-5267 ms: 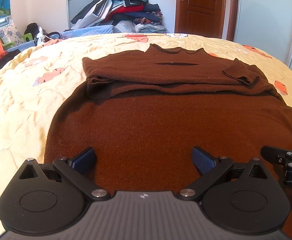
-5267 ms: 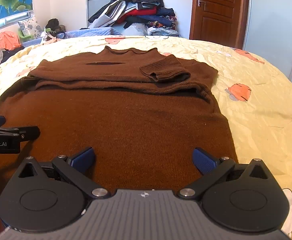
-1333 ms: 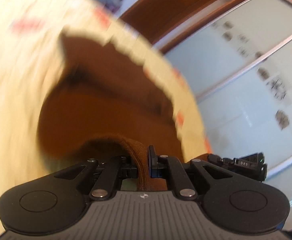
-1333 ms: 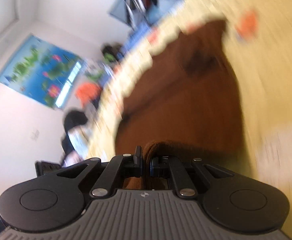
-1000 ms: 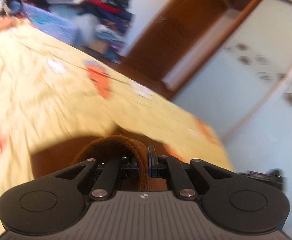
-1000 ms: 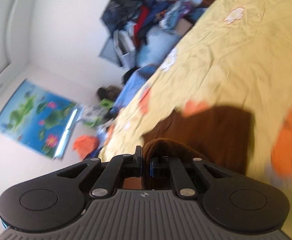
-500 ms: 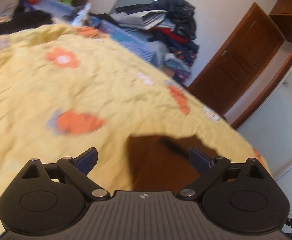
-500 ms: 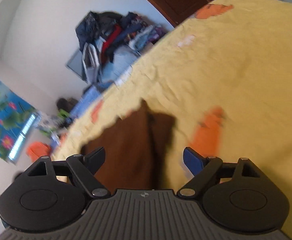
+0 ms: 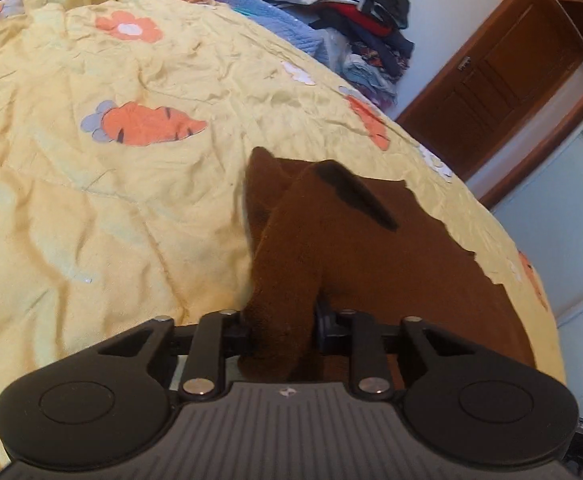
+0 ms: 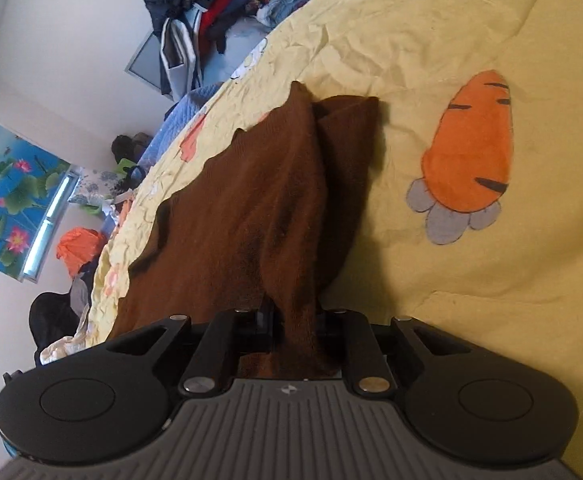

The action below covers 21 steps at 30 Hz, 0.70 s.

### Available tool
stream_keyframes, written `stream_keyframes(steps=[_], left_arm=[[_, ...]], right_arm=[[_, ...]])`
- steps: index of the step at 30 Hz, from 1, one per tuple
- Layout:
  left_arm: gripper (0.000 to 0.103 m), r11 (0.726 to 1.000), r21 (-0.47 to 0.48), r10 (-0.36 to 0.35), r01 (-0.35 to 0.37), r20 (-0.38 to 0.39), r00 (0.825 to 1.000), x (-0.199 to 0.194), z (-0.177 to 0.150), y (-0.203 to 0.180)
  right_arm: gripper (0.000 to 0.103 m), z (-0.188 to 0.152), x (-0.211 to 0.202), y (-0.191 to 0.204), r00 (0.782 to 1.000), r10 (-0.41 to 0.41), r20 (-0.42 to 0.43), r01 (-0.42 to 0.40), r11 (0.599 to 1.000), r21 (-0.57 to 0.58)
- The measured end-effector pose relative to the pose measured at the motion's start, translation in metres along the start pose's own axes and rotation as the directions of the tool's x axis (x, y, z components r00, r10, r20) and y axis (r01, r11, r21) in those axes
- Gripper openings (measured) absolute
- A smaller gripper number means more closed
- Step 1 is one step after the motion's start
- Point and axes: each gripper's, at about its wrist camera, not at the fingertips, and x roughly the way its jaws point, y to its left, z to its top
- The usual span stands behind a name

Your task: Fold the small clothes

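Observation:
A brown knit sweater [image 9: 371, 248] lies folded on the yellow carrot-print bedspread [image 9: 91, 200]. My left gripper [image 9: 281, 326] is shut on a thick bunch of the sweater's left edge and lifts it slightly. In the right wrist view the sweater [image 10: 251, 200] stretches away from me, and my right gripper [image 10: 297, 330] is shut on a bunch of its right edge. Both sets of pads are hidden by the cloth.
A heap of clothes [image 9: 351, 8] is piled beyond the bed's far side, also in the right wrist view [image 10: 211, 4]. A wooden door [image 9: 499, 88] and a pale wardrobe [image 9: 571, 220] stand to the right. A lotus poster [image 10: 7, 184] hangs at the left.
Half a second ago both grippers were open above the folded sweater. Now both have closed on its edges, one at each side.

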Motion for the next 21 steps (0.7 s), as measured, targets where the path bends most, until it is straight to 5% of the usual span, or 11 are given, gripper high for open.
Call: stream_keyframes(steps=[5,9,10,11,13,15,18,21], left_arm=[[0.018,0.989,0.116,-0.085,0.086,-0.016,0.996,-0.064,-0.014,-0.005],[0.026,0.963,0.271,0.012,0.01,-0.081,0.997,-0.08,-0.048,0.011],[0.026,0.949,0.313,0.048,-0.026,-0.064,0.997,-0.08,-0.055,0.017],[0.038,0.941,0.336,0.064,-0.046,-0.044,0.997,-0.083,-0.058,0.021],[0.053,0.941,0.325,0.088,-0.092,0.027,0.996,-0.096,-0.05,0.023],[0.06,0.918,0.367,0.095,-0.151,0.166,0.982,-0.111,-0.036,0.009],[0.079,0.803,0.536,0.093,-0.263,0.323,0.942,-0.104,-0.021,-0.037],[0.079,0.597,0.734,0.084,-0.323,0.344,0.935,-0.053,-0.028,-0.082]], right_arm=[[0.016,-0.022,-0.049,0.002,0.994,0.105,0.0,-0.105,0.994,-0.036],[0.02,-0.054,-0.075,-0.013,0.996,0.079,-0.046,-0.081,0.996,-0.035],[0.026,-0.06,-0.078,-0.019,0.997,0.072,-0.042,-0.073,0.997,-0.023],[0.041,-0.063,-0.082,-0.025,0.998,0.061,-0.029,-0.061,0.998,-0.001],[0.055,-0.056,-0.091,-0.029,0.999,0.042,0.013,-0.043,0.999,0.031],[0.059,-0.04,-0.104,-0.022,0.993,0.043,0.112,-0.045,0.999,0.009],[0.059,-0.004,-0.095,0.003,0.987,0.002,0.163,0.015,0.994,-0.105],[0.059,0.03,-0.057,0.027,0.988,-0.017,0.151,0.048,0.978,-0.205]])
